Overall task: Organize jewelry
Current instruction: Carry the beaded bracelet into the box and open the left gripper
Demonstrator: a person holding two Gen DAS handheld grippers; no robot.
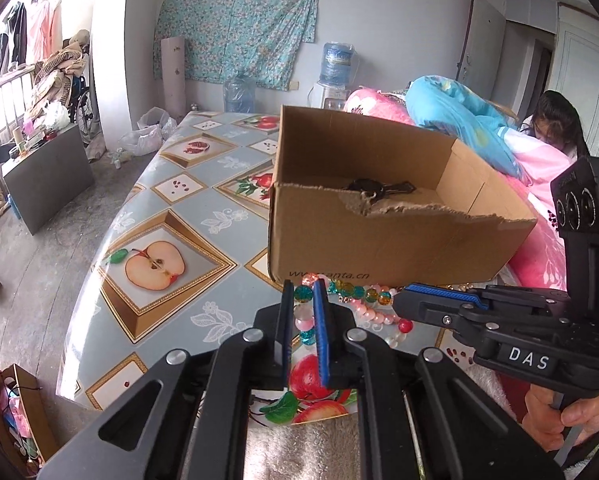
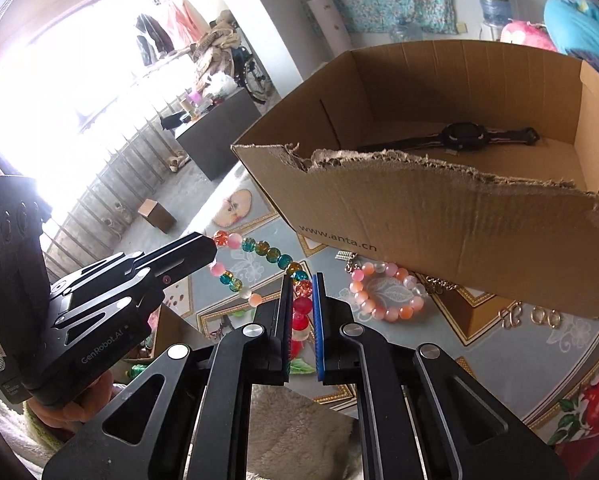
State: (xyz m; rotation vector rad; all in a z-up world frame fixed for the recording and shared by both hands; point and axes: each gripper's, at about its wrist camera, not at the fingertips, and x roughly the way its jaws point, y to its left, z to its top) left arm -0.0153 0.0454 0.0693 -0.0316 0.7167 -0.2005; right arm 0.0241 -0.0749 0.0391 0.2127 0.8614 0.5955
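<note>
A multicoloured bead necklace (image 2: 259,248) lies in a loop on the table in front of a cardboard box (image 2: 439,232). My left gripper (image 1: 302,294) is nearly shut, with the necklace's beads (image 1: 303,292) between its jaws. My right gripper (image 2: 301,284) is nearly shut, with the necklace's red beads (image 2: 302,312) between its jaws. A pink bead bracelet (image 2: 387,290) lies beside the necklace. A black watch (image 2: 459,136) lies inside the box; it also shows in the left wrist view (image 1: 373,189). Gold earrings (image 2: 527,316) lie by the box.
The table (image 1: 167,208) has a fruit-patterned cover. A small metal chain (image 2: 345,258) lies at the box's front wall. Bedding (image 1: 459,112) is piled behind the box. The table's left edge drops to the floor.
</note>
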